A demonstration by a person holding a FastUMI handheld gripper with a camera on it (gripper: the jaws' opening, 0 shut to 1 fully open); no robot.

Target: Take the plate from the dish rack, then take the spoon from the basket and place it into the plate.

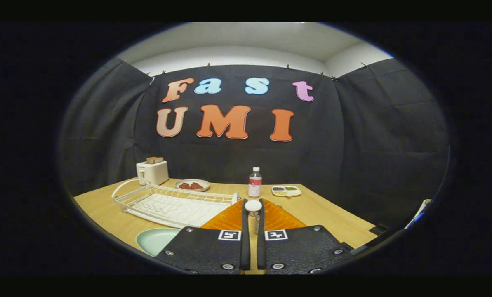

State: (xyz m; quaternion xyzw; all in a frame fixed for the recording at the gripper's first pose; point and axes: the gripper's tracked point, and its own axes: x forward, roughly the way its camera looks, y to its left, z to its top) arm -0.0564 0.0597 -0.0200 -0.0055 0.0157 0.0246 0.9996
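Pale wood bench (324, 214): everything you have listed here stands on it.

Your gripper (253, 204): fingers drawn close together, a narrow slot between them, and in that slot at the tips sits the spoon (253, 206), its white rounded end up at the fingertips and its thin stem running down between them. Both fingers appear to press on it, so count the spoon as gripped.

Plate (155, 240): pale green, lying flat on the bench near its front edge, just to the left of your gripper's body, out of the dish rack.

Dish rack (171, 204): white wire, long and low, set slantwise across the left half of the bench, beyond the plate.

Basket (225, 220): orange, ribbed, directly under and just behind your fingers, partly hidden by them.

Toaster (152, 172): white, at the far left corner, with bread standing in its slot.

Small dish (191, 185): at the far edge, right of the toaster, holding reddish pieces.

Bottle (255, 182): clear, upright, white cap, at the far edge beyond your fingertips.

Divided tray (286, 190): white, right of the bottle, small portions in its compartments.
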